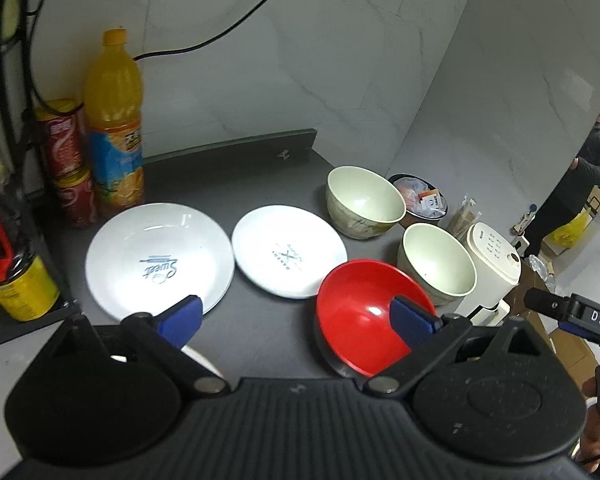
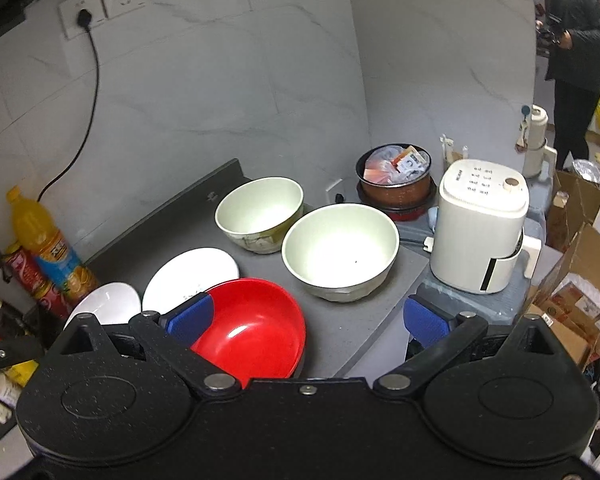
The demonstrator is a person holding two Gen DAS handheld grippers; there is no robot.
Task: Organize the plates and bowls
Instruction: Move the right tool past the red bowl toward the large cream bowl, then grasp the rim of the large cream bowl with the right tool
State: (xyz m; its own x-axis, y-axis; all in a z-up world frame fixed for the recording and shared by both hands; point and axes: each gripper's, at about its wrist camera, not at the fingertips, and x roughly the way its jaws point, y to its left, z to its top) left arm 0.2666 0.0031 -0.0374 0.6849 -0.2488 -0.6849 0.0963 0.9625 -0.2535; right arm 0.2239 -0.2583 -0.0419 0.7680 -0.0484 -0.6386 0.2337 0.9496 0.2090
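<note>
Right gripper (image 2: 316,320) fingers spread wide above red bowl (image 2: 256,328); two cream bowls (image 2: 340,252) behind.

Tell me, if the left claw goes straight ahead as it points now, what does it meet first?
Probably the bare grey countertop between the "Sweet" plate and the red bowl. The open left claw straddles that gap; the second white plate lies further along, though depth is unclear.

Legible markings: "Sweet" printed in blue script on the larger white plate (image 1: 160,258). "DAS" in white letters on the right tool (image 1: 598,320). Smaller plate's (image 1: 290,250) print illegible.
</note>
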